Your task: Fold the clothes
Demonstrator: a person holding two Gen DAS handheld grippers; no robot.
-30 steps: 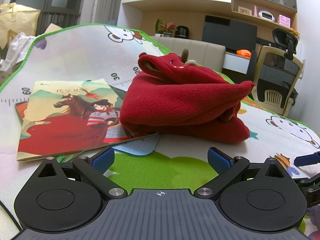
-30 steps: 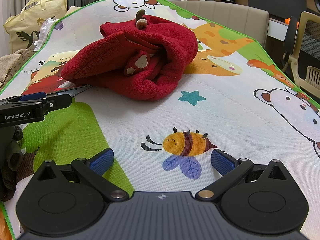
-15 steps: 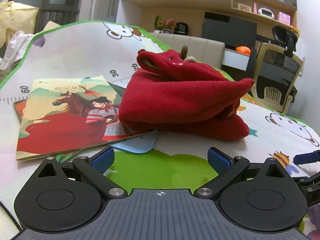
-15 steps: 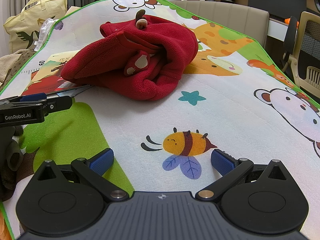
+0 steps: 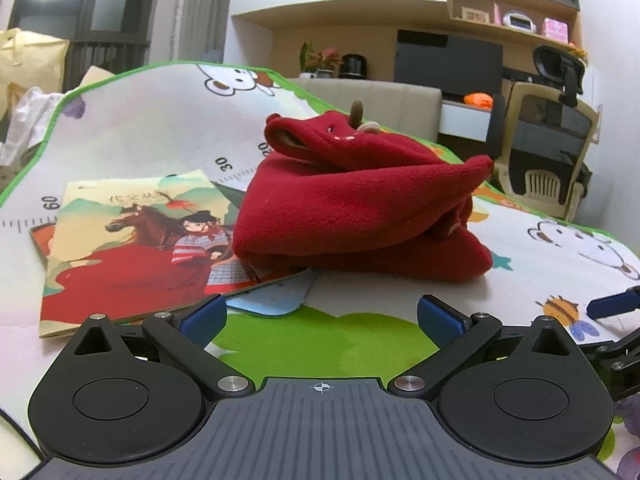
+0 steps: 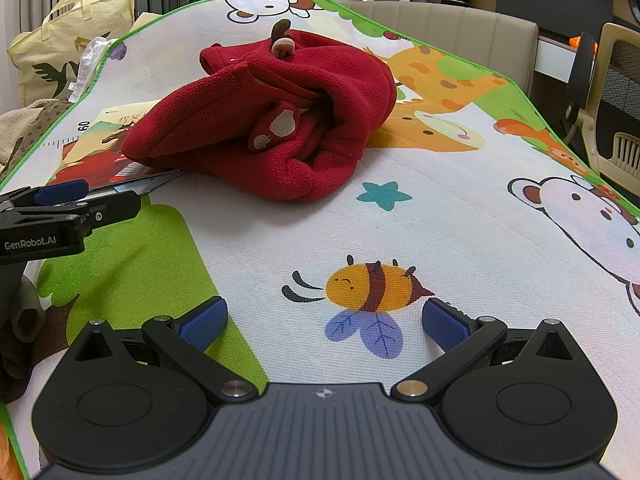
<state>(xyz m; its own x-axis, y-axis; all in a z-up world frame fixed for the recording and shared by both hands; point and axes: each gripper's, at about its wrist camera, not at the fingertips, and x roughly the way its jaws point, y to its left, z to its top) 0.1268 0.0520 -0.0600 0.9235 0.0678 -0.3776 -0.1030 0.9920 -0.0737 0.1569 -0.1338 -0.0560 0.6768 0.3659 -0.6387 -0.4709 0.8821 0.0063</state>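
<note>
Both grippers stand wide open and hold nothing: my left gripper hovers low over the green patch of the mat, and my right gripper hovers over the printed bee.

Position of the garment: the fleece (red, with small animal ears on the hood) lies in a loose bundle on the mat, dead ahead of my left gripper and near it. From my right gripper it lies ahead and to the left, farther off. My left gripper is the nearer of the two. The bundle's long axis runs across the left view, left to right, so its long side faces that gripper.

State of the fold: the bundle is doubled over on itself, but the layers are bulky and uneven, and a cuff pokes out in the right view. I judge this fits either a rough heap awaiting folding or a loose fold already made; the views do not settle which.

Adjacent items: one edge of the fleece rests on a book, with a blue card just beside it.

Surroundings: the mat covers a bed or similar surface. Behind it stand a sofa, a chair and wall shelves.
</note>
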